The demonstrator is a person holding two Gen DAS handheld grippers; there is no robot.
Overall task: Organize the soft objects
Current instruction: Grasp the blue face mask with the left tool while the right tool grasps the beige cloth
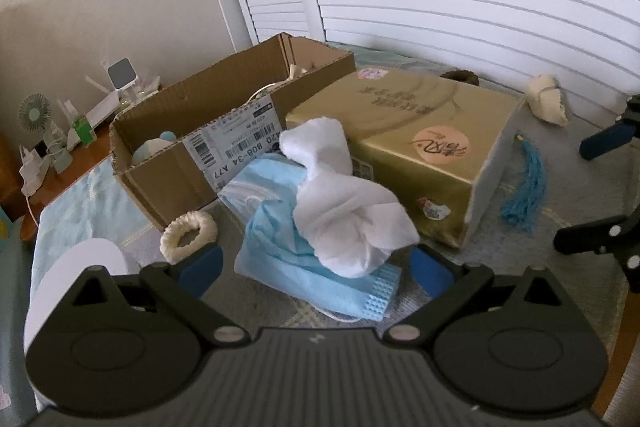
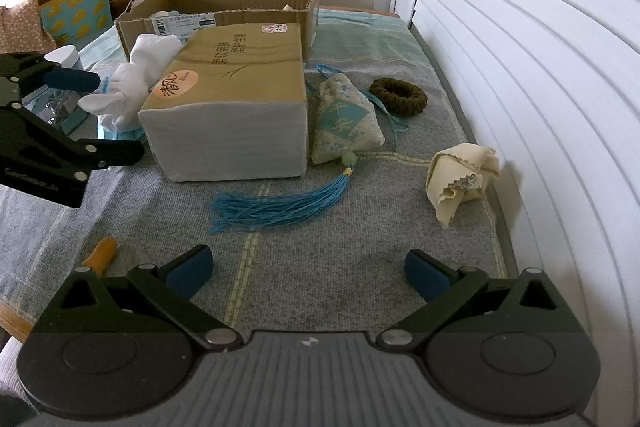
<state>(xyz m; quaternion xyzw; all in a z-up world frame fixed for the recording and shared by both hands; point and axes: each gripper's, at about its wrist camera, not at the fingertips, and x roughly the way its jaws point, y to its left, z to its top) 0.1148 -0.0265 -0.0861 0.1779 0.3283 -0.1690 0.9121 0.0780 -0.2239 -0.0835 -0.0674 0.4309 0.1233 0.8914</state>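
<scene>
- The gold tissue pack sits on the grey mat and serves as the landmark; the open cardboard box stands right behind it.
- Left gripper: jaws spread wide, holding nothing, hovering at the white cloth, which lies on the blue face masks against the pack's left side.
- A cream scrunchie lies left of the masks, beside the box.
- Right gripper: jaws spread, empty, above bare mat in front of the pack.
- Right of the pack: a patterned sachet touching it, its blue tassel trailing in front.
- Farther right: a brown scrunchie and a crumpled cream cloth.
</scene>
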